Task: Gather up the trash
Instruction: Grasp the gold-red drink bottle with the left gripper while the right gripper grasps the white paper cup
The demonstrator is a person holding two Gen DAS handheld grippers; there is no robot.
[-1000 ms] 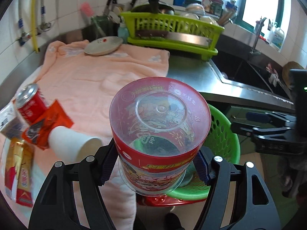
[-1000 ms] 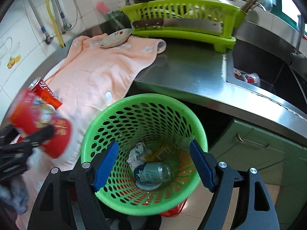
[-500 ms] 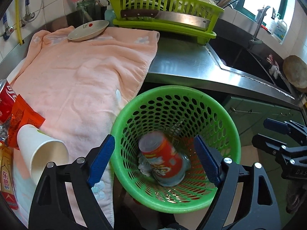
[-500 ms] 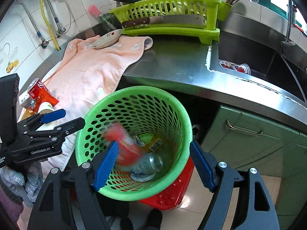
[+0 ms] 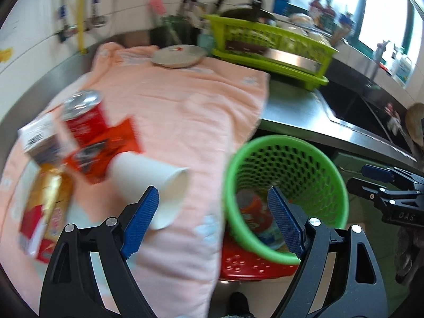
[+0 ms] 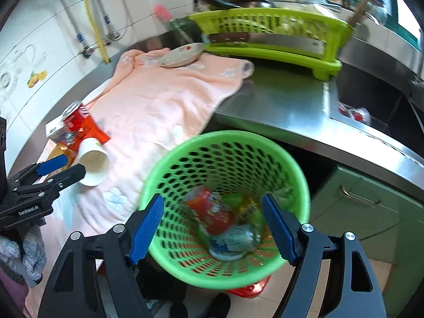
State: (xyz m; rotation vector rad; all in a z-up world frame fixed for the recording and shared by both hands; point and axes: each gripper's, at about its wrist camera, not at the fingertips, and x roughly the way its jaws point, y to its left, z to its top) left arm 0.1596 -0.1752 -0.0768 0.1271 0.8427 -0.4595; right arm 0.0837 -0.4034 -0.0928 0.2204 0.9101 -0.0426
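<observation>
So the red tub [image 6: 212, 213] that the left gripper [image 5: 212, 221] was clamping a second ago is now lying in the green basket [image 6: 296, 177], on top of a can [image 6: 235, 241]. Left jaws are wide apart and empty, swinging back toward the towel [image 5: 180, 122], right by the paper cup [image 5: 151, 182]. The right gripper [image 6: 212, 228] hovers over the basket, spread apart too. Probably cup next; soda can [image 5: 86, 118] and wrappers [image 5: 103, 151] still wait.

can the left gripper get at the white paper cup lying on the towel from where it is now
Probably yes. The left gripper has open, empty jaws, and the white paper cup lies on its side just ahead on the pink towel, its mouth facing the gripper with nothing between them.
</observation>
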